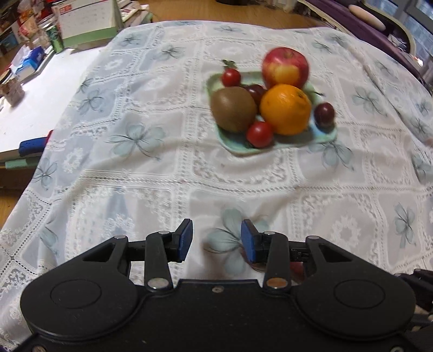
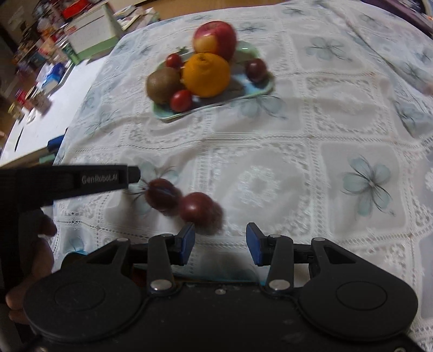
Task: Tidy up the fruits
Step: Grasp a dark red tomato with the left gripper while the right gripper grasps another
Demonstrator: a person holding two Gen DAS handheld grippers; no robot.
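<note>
A pale green plate [image 1: 238, 147] [image 2: 254, 90] sits on the lace tablecloth. It holds a red apple [image 1: 285, 66] [image 2: 215, 36], an orange [image 1: 285, 108] [image 2: 207, 74], a kiwi [image 1: 232, 108] [image 2: 162, 84], two cherry tomatoes [image 1: 259, 134] [image 2: 181, 100] and dark cherries [image 1: 323, 113] [image 2: 255, 69]. Two dark red fruits [image 2: 162, 193] [image 2: 199, 208] lie loose on the cloth just ahead of my right gripper [image 2: 219, 242], which is open and empty. My left gripper [image 1: 216, 239] is open and empty over the cloth; its side [image 2: 81, 180] shows in the right wrist view, beside the loose fruits.
A white desk [image 1: 40, 89] with boxes, books and a calendar [image 1: 84, 24] adjoins the cloth on the left. A blue object [image 1: 32, 144] lies at the desk edge. Purple furniture [image 1: 379, 29] stands at the far right.
</note>
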